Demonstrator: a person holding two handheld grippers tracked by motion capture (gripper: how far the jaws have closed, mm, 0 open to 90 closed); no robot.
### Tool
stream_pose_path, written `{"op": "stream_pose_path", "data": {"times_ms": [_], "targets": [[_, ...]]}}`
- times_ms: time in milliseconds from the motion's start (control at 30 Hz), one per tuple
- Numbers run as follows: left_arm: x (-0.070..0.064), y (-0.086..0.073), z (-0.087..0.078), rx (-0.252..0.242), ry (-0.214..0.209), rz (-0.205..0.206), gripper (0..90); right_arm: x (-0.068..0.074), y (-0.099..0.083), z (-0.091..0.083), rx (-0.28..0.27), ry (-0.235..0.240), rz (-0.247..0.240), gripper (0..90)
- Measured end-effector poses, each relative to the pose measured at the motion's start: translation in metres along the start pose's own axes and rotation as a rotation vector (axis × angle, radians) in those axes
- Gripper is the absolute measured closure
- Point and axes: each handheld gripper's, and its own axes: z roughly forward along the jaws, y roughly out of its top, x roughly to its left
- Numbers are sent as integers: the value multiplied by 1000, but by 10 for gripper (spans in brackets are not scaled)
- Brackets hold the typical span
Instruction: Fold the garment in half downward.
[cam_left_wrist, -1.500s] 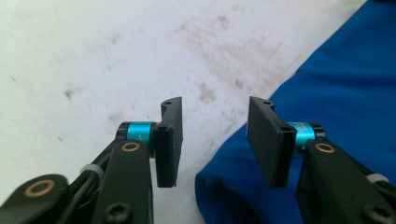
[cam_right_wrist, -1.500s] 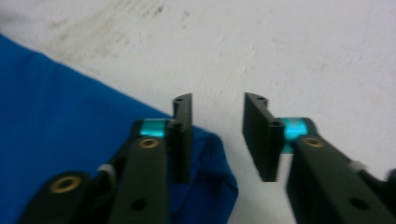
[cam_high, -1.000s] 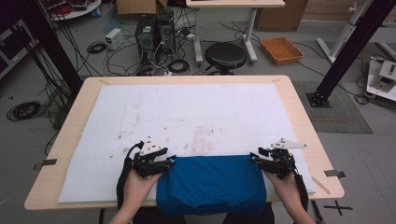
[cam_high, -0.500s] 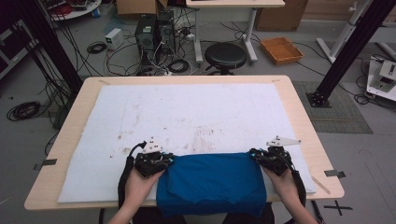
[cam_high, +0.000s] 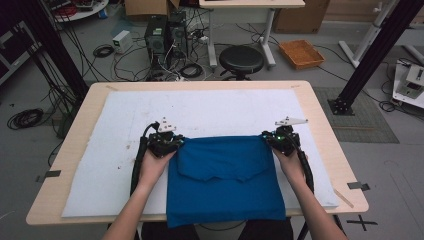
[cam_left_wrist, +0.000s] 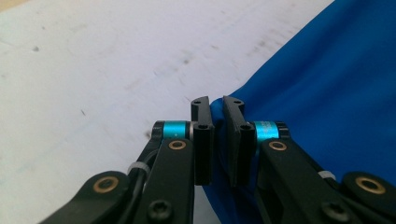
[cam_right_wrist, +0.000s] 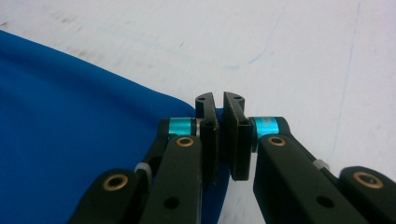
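Both jaw pairs nearly closed, each pinching a far corner of the one blue cloth (cam_high: 225, 180). Left gripper (cam_high: 172, 142) clamps the cloth's upper-left corner, fabric visible in the narrow slot between its jaws; right gripper (cam_high: 272, 141) does the same at the upper-right corner. Cloth lies lower centre of frame on the white mat (cam_high: 115, 130), near edge hanging over the worktop (cam_high: 320, 115) front. Count: two grippers, two hands, one cloth, one mat.

Open white mat (cam_high: 210, 107) ahead (unobstructed)
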Motion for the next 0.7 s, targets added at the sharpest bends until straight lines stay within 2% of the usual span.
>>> {"op": "stream_pose_path", "data": {"times_ms": [100, 167, 233, 333, 467, 500, 567, 700], "targets": [[8, 5, 8, 1, 9, -13, 825, -5, 10, 8, -4, -9, 14, 852], [11, 7, 12, 1, 24, -8, 825, -7, 14, 13, -7, -19, 14, 853], [15, 8, 15, 2, 22, -10, 825, -9, 16, 17, -4, -20, 19, 852], [17, 8, 18, -15, 31, -9, 825, -10, 16, 22, 3, -31, 27, 852], [18, 7, 21, -6, 40, -15, 814, -10, 16, 22, 5, -37, 24, 842], [18, 7, 20, -8, 50, -15, 793, -9, 16, 21, 6, -42, 16, 823], [16, 9, 15, -20, 91, -16, 685, -6, 17, 18, 4, -50, 5, 781], [16, 11, 0, -47, 108, -54, 588, -4, 18, 8, -18, -60, -6, 701]]}}
